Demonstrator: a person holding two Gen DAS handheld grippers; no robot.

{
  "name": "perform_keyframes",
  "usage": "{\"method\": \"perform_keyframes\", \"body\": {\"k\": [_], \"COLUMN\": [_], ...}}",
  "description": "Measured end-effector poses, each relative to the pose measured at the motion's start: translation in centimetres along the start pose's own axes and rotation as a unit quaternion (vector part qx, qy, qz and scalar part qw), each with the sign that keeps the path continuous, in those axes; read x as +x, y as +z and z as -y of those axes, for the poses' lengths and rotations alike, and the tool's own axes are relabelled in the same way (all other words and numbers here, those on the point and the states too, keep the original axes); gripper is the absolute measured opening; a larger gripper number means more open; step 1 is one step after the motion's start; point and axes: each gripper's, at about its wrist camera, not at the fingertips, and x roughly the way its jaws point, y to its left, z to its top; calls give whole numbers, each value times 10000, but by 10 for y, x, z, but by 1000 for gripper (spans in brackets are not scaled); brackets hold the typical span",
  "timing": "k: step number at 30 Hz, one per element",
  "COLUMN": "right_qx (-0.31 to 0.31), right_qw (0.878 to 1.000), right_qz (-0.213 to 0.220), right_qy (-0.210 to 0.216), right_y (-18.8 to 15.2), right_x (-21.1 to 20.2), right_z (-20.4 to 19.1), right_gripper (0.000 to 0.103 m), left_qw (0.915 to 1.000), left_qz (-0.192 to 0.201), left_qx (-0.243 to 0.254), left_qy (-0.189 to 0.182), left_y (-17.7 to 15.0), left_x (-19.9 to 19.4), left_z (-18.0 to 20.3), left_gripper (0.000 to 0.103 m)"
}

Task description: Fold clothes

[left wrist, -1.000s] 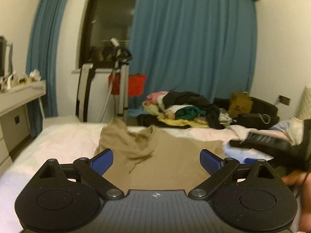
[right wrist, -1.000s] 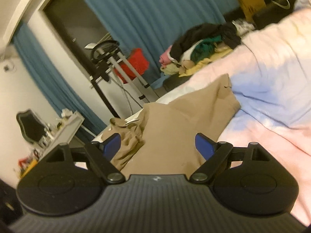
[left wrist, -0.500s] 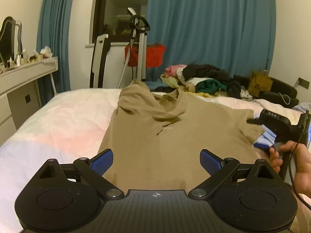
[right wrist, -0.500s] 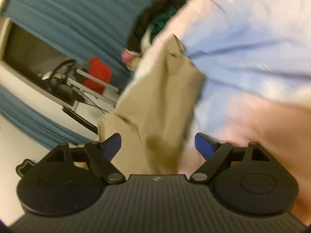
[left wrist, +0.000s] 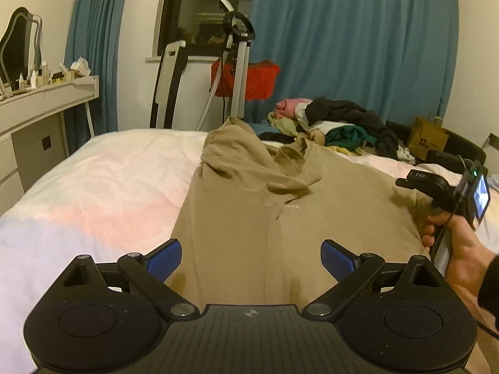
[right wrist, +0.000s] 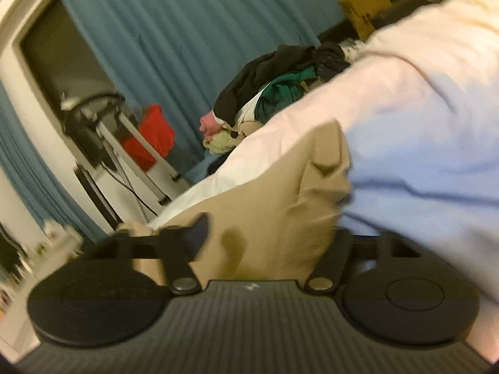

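Observation:
A tan hoodie [left wrist: 280, 205] lies spread on the pink-white bed [left wrist: 103, 187], hood bunched at the far end. My left gripper [left wrist: 251, 257] is open and empty, hovering over the hoodie's near hem. My right gripper [right wrist: 265, 237] appears in the left wrist view [left wrist: 436, 187] at the hoodie's right edge. In the blurred right wrist view its fingers straddle a raised fold of the tan hoodie [right wrist: 280, 193]; the right finger is hidden by fabric, so the grip is unclear.
A heap of mixed clothes [left wrist: 336, 121] lies at the bed's far side before blue curtains [left wrist: 343, 46]. A stand with a red bag [left wrist: 246, 78] is behind the bed. A white dresser [left wrist: 37, 109] stands left. A brown paper bag [left wrist: 427, 137] sits far right.
The left gripper has risen, looking down over more of the hoodie. The right gripper has dropped onto the hoodie's right edge, and its fingers have moved in around a fold of fabric.

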Motion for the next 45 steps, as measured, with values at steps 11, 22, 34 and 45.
{"method": "perform_keyframes", "body": {"k": [11,22,34,45], "right_qx": [-1516,-3230,-4019,-2908], "right_qw": [9874,9464,9124,9471], "right_qz": [434,92,-717,-773], "right_qy": [-151,18,300,1119], "right_y": [37,-47,-131,-77], "right_x": [-56,-28,24,-95], "right_z": [-109,-244,-332,-310], "right_gripper": [7,7,30,103], "left_qw": [9990,9953,9922,9941], "left_qz": [211,521,65,352], "left_qx": [-350,-692,-1206,-1015], "left_qy": [159,426,313,122], "left_y": [21,35,23,22], "left_x": [-21,-69,-30,-63], "left_z": [-24,-64,-100,-86], "left_gripper": [97,97,97,97]}}
